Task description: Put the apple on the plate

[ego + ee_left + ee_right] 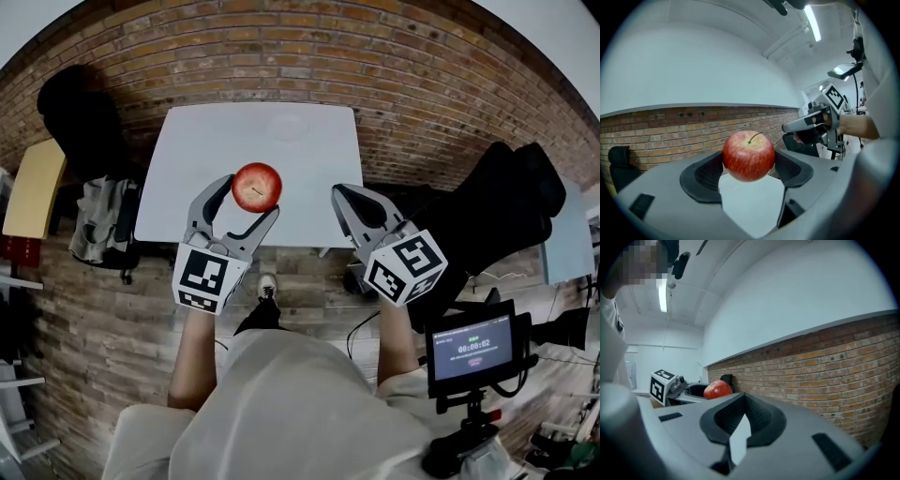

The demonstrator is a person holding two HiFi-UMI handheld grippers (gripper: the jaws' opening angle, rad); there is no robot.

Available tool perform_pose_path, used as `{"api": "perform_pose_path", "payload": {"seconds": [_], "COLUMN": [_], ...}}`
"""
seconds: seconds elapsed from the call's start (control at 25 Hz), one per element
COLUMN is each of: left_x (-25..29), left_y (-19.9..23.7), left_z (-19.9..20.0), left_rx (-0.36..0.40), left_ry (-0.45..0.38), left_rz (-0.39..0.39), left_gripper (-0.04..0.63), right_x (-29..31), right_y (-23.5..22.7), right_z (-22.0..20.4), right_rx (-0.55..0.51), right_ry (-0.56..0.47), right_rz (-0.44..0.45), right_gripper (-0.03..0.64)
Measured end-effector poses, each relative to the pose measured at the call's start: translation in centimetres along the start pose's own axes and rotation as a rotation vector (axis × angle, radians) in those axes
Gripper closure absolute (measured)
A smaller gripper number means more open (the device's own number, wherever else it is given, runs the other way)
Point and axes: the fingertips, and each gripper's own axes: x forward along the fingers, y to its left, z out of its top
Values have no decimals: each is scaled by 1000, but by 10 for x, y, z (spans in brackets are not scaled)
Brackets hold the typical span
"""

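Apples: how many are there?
1. The apple is clamped in the left gripper, up above the near edge of the white table. No other apple shows anywhere.

surface: white table (pixel 187 178) | on it: pale plate (pixel 287 126), far side

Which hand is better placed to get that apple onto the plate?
Left. The left gripper is shut on the red apple over the white table, with the faint round white plate just ahead. The right gripper is shut and empty, off to the side.
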Motion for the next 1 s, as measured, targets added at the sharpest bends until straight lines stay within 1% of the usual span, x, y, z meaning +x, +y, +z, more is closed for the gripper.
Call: {"api": "perform_pose_path", "payload": {"seconds": [0.24, 0.52, 0.8, 1.0], "left_x": [45, 87, 119, 134], "left_y": [50, 93, 126, 149], "left_z": [-5, -16, -26, -36], "left_rx": [-4, -13, -19, -26], "left_ry": [8, 13, 19, 26], "left_rz": [-33, -77, -124, -140], "left_gripper": [242, 242, 242, 242], "right_x": [55, 102, 148, 169], "right_y": [-30, -56, -66, -69], "right_z": [6, 5, -4, -11], "right_rx": [18, 14, -46, -46], "right_ry": [17, 48, 100, 123], "right_rz": [-26, -71, -85, -96], "right_gripper": [615, 615, 614, 615]}}
